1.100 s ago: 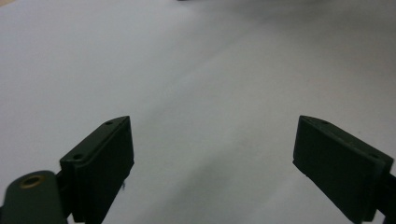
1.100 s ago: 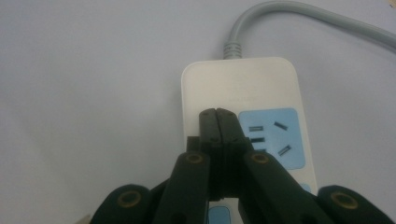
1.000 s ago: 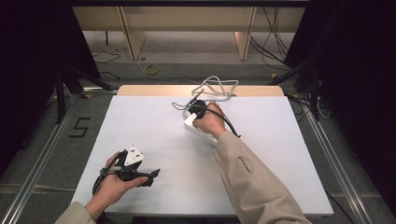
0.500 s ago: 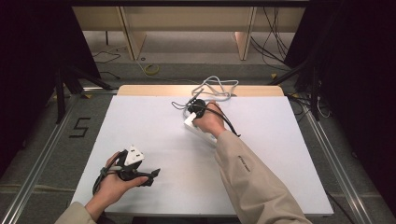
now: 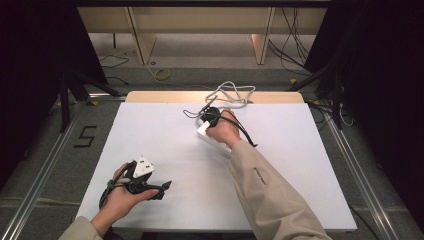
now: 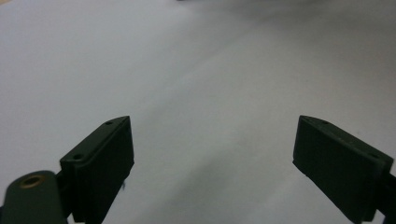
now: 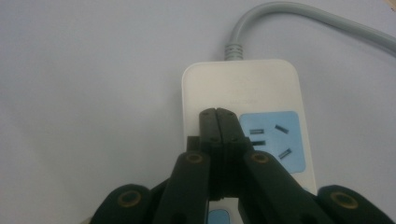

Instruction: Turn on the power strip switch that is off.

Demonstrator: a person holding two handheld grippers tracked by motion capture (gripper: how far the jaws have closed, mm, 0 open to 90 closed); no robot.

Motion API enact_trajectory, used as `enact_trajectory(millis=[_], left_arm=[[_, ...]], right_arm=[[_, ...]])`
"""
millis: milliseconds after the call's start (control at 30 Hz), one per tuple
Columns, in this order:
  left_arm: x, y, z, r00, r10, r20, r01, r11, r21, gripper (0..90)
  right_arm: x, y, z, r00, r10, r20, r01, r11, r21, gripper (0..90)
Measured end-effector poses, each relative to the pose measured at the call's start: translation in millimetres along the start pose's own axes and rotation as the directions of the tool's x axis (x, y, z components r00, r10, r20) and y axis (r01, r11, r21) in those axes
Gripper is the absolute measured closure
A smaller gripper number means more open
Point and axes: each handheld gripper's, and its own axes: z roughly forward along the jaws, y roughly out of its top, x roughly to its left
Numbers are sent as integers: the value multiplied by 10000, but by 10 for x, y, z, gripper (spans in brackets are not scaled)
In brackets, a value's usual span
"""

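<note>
From the high view, a white table [image 5: 165,140] carries a white power strip [image 5: 206,131] near its far middle, with a grey cable [image 5: 231,93] looping off toward the wooden far edge. Beyond the table are a grey floor, wooden furniture legs and loose wires; a black "5" mark [image 5: 86,136] lies on the floor to the left. The person's right hand [image 5: 226,129], in a beige sleeve, holds the right gripper [image 5: 209,114] down over the strip. The left hand [image 5: 120,196] rests at the near left corner with the left gripper [image 5: 159,188] lying low above bare table, well apart from the strip.

In the left gripper view, the left gripper [image 6: 212,158] has its two black jaws spread wide, with bare white table surface between them and nothing held.

In the right gripper view, the right gripper [image 7: 218,122] has its jaws pressed together with no gap and nothing visible between them. Their tips sit over the power strip [image 7: 247,88], just beside a blue socket panel [image 7: 275,140] with dark slots. Whether the tips actually touch the strip cannot be told. The cable [image 7: 299,18] leaves the strip's far end and curves to the right. A second blue panel [image 7: 218,218] peeks out below the jaws.
</note>
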Motion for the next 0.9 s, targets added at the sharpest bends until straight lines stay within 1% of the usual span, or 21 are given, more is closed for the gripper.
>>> enact_trajectory(millis=[200, 267, 333, 467, 567, 667, 900], left_arm=[[0, 0, 0, 10000, 30, 10, -30, 10000, 7, 119], [-1, 1, 0, 10000, 34, 14, -34, 10000, -1, 119], [1, 0, 2, 10000, 17, 14, -17, 10000, 5, 119], [-2, 1, 0, 10000, -4, 8, 4, 10000, 1, 119], [2, -2, 3, 10000, 12, 18, -12, 10000, 8, 119], [3, -1, 2, 10000, 11, 13, -11, 10000, 7, 119], [0, 0, 4, 10000, 23, 12, -23, 10000, 28, 119]], right_arm=[[3, -1, 14, 10000, 35, 18, -35, 10000, 6, 900], [-5, -2, 10, 10000, 70, -40, -70, 10000, 43, 900], [2, -4, 13, 10000, 62, -19, -62, 10000, -18, 900], [10, 1, 10, 10000, -34, 62, 33, 10000, 40, 900], [9, -6, 8, 10000, 9, 47, -9, 10000, -7, 900], [20, -7, 9, 9999, 6, 139, -6, 10000, -19, 900], [18, -13, 8, 9999, 31, 127, -30, 9999, -98, 900]])
